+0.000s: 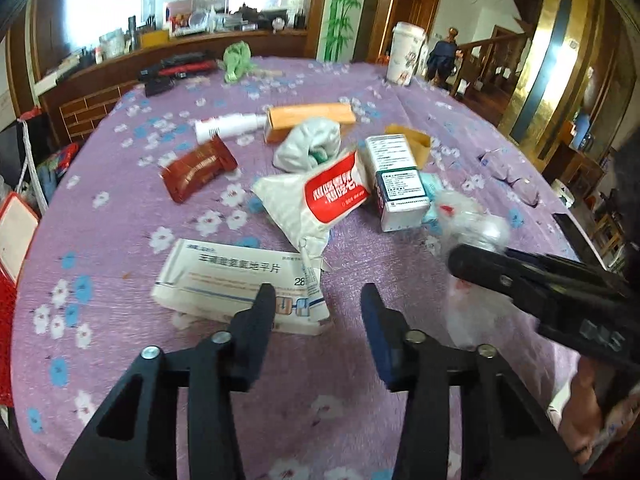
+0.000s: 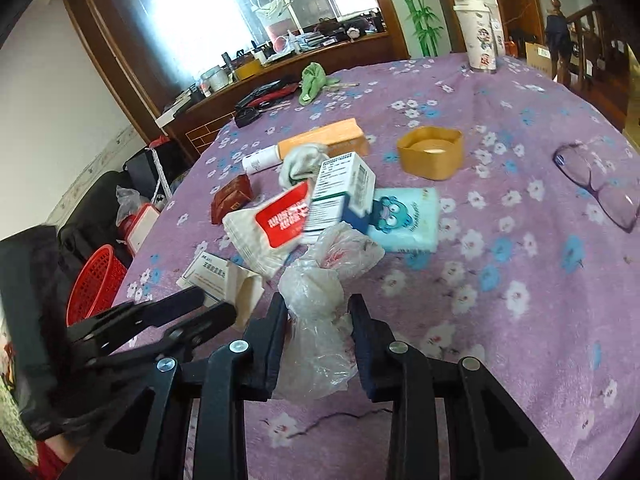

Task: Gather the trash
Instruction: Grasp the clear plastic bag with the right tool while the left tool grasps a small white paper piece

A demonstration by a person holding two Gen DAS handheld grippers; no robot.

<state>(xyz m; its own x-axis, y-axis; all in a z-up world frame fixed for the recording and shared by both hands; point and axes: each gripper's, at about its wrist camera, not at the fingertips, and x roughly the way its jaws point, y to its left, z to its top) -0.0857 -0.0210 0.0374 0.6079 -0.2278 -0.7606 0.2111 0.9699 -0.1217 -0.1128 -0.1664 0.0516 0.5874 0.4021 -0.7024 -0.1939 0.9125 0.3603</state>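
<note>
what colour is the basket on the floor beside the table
Red, with a mesh-like weave. The basket shows best in the right wrist view, at the left edge of the table.

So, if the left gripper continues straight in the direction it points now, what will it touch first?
Probably the flat white medicine box: it lies just ahead of the left gripper, whose open jaws are empty. The box sits slightly left of centre, so depth is uncertain.

Window (image 2: 188,20) glare blown out; fisheye edges bend, foreground perhaps motion-blurred.

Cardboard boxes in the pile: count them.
3, maybe more hidden: a flat white box nearest the left hand-held gripper, a white-and-blue box mid-pile, and an orange box behind.
</note>
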